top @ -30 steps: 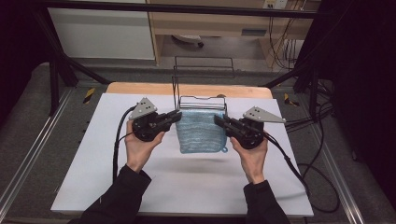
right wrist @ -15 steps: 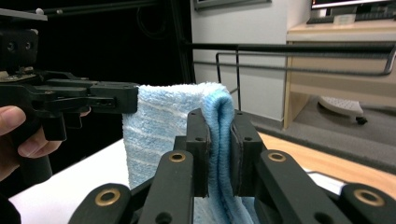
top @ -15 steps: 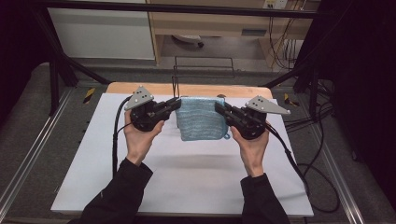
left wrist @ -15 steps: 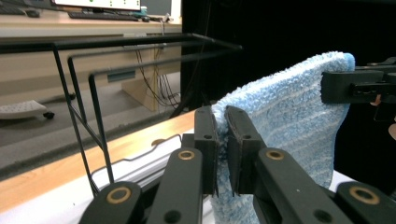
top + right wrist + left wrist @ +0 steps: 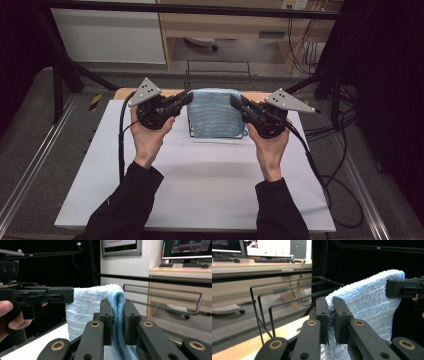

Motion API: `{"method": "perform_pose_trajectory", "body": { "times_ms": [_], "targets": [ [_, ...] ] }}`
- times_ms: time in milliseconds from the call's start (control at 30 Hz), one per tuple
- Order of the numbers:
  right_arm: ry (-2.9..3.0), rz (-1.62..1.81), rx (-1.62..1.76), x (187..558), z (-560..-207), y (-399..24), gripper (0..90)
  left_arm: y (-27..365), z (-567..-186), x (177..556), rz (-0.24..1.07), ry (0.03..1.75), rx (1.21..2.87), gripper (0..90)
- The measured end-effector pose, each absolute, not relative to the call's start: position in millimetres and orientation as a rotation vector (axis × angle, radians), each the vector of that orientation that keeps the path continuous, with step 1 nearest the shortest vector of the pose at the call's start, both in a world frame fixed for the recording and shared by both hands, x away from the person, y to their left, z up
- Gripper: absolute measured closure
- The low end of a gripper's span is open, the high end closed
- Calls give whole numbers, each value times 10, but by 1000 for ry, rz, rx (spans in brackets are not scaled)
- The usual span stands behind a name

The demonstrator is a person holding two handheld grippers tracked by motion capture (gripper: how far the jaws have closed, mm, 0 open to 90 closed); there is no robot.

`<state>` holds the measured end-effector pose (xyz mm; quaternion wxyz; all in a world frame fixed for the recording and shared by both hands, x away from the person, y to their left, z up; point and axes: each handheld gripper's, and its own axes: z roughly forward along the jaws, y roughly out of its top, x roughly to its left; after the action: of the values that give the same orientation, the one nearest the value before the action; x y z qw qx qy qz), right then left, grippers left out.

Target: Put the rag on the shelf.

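Black left gripper (image 5: 186,98) is clamped on the left top corner of the blue towel (image 5: 216,114), right gripper (image 5: 236,101) pinching the right corner, so it hangs stretched left-to-right just above the wire rack (image 5: 218,70)'s near rail.

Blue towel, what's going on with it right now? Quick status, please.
Left hand-held gripper and right hand-held gripper both shut on the fluffy light-blue terry towel. Towel hangs doubled between them, above the white table. Black wire rack right behind.
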<state>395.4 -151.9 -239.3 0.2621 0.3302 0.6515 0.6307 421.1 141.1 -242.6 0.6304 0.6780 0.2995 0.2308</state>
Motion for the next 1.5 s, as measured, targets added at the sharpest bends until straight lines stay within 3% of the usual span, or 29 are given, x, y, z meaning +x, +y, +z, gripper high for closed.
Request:
{"method": "perform_pose_trajectory", "body": {
  "times_ms": [1500],
  "targets": [
    [1612, 1729, 759, 4263, -1563, -1451, 811, 1384, -1597, 4514, 640, 640, 1399, 836]
  ]
}}
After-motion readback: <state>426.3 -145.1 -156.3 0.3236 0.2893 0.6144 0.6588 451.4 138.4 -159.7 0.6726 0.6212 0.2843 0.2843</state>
